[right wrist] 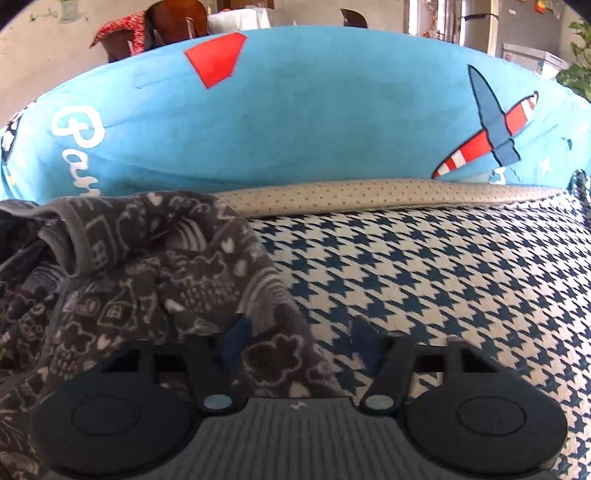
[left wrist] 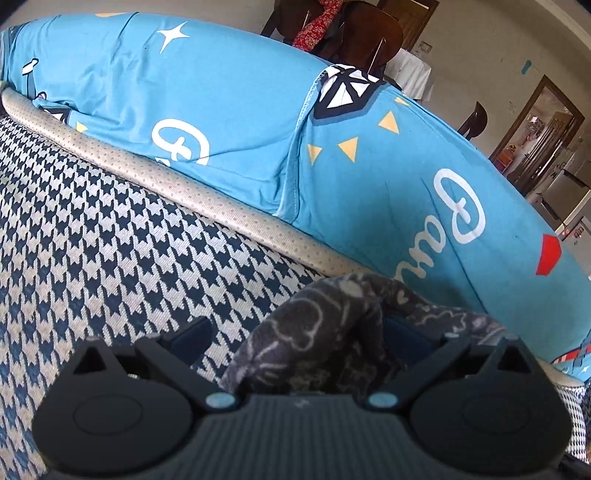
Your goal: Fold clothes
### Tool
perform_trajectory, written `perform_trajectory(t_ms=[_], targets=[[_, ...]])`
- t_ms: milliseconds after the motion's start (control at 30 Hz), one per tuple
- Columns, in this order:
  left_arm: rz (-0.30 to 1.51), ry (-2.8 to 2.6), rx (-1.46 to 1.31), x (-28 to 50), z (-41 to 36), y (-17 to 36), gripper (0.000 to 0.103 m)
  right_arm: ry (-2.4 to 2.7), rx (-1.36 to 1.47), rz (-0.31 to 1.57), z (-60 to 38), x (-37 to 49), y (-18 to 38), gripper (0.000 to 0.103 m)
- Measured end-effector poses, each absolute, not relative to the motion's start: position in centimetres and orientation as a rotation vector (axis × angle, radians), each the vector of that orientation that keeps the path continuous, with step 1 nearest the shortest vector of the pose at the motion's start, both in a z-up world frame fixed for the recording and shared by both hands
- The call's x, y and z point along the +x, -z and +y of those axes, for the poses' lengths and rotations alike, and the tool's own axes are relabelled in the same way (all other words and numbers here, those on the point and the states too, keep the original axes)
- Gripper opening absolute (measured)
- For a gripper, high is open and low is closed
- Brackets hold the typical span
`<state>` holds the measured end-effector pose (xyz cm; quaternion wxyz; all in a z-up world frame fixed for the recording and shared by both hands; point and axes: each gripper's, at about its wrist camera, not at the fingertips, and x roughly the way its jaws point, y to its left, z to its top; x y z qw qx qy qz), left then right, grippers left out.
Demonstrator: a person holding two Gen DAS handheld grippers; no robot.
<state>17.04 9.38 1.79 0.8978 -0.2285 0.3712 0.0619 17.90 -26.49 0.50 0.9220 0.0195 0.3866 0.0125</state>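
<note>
A dark grey fleece garment with a pale doodle print lies crumpled on the houndstooth cover. In the right wrist view it fills the left side and drapes over the left finger of my right gripper, which stands open; bare cover shows beside the right finger. In the left wrist view a bunched fold of the garment rises between the fingers of my left gripper and hides its right finger. That gripper is open too, with a gap beside its left finger.
A big blue cushion with white lettering and a plane print borders the far side, behind beige piping. Beyond it stand dark wooden chairs, a red patterned cloth and a doorway. Houndstooth surface extends left.
</note>
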Motion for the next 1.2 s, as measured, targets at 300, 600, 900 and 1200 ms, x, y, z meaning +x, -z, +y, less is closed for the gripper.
perform_trajectory(t_ms=[300, 600, 900, 1200], targets=[[0.777, -0.134, -0.434, 16.6, 8.8, -1.8, 0.103, 0.084, 0.125, 0.614, -27.4, 16.6, -3.8, 0.005], [0.796, -0.122, -0.382, 16.0, 8.1, -2.1, 0.103, 0.179, 0.263, 0.656, -29.6, 16.9, -3.6, 0.019], [0.801, -0.104, -0.337, 14.4, 7.2, -2.9, 0.103, 0.126, 0.318, 0.68, -30.9, 15.5, -5.0, 0.037], [0.815, -0.088, -0.292, 11.7, 6.5, -3.5, 0.103, 0.093, 0.264, 0.732, -31.7, 12.7, -5.6, 0.051]])
